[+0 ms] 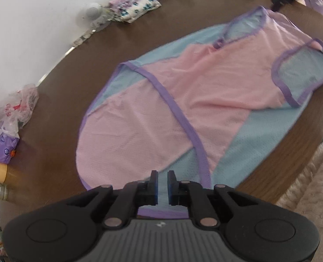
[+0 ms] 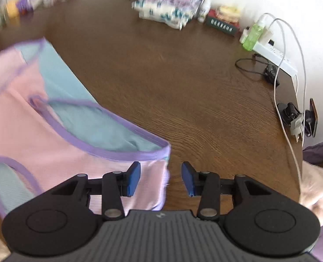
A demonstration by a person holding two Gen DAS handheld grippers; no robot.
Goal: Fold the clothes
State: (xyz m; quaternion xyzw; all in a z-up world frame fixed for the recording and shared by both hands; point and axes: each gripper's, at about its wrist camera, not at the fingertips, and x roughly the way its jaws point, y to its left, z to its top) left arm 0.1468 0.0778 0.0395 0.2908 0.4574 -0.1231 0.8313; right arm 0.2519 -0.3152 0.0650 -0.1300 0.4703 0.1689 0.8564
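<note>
Left gripper (image 1: 162,185): nearly clenched over garment (image 1: 183,100) hem at 6 o'clock, grasp uncertain. Right gripper (image 2: 160,179): released beside shoulder. Step: mid-fold; next, grip shoulder corner.

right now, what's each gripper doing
Left gripper: nearly shut over the garment; a grip cannot be told.
Right gripper: open, holding nothing.
</note>
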